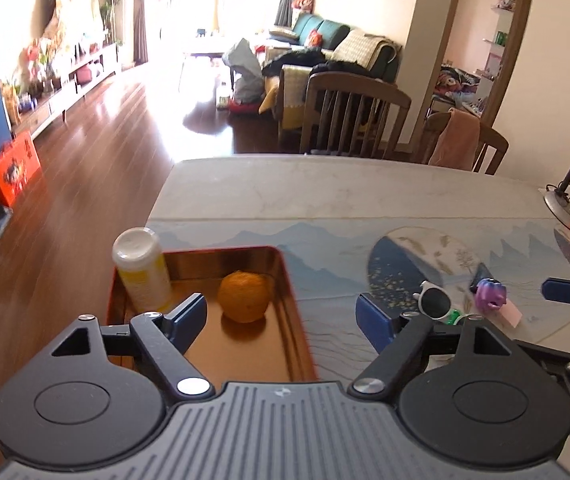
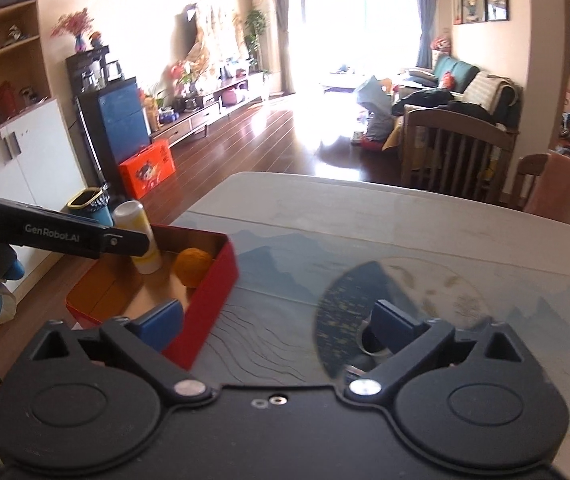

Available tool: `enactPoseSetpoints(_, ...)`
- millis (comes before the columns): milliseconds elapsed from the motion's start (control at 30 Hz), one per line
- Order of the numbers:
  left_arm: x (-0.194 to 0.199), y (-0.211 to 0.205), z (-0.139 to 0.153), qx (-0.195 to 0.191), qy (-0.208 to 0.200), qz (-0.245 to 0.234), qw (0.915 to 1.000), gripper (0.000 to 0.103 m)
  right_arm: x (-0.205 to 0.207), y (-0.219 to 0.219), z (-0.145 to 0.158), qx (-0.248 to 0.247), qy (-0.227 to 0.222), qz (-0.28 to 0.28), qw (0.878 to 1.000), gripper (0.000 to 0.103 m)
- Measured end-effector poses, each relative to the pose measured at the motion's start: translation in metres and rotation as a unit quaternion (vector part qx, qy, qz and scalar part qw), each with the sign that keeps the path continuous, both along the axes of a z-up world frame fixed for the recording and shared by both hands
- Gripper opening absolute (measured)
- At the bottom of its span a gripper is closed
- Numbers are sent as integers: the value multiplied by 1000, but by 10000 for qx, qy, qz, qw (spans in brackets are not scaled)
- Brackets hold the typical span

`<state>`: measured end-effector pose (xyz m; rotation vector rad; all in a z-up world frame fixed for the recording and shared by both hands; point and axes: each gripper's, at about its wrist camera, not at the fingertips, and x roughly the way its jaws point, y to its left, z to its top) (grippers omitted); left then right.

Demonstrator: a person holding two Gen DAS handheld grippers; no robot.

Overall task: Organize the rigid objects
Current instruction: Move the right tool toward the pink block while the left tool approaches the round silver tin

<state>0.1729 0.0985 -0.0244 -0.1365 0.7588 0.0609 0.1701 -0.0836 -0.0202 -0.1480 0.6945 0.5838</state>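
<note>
Table (image 1: 325, 192) with red box (image 2: 209, 296), wood floor (image 1: 105, 140) beyond; both grippers' fingers (image 1: 189, 316) released, empty.

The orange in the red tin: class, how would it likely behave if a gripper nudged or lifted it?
The orange looks round, so a nudge would probably roll it across the red tin's smooth floor. Its rind looks firm and dimpled, likely giving fair grip.

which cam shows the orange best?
Left wrist. The orange sits unobstructed and whole inside the red tin, next to the yellow bottle. In the right wrist view the orange is smaller, and the tin's wall hides its lower part.
</note>
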Motion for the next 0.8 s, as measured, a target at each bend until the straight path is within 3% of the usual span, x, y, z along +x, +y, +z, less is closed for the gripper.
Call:
enactPoseSetpoints(200,-8,-39,5,136,-224,-105,9996,87,-8,-49,-4,38,-59,-138,9999,103)
enactPoseSetpoints(800,-2,-150,-31,87,134,-512,9986,87,13,-172,-31,-163,60,-609,9980,103)
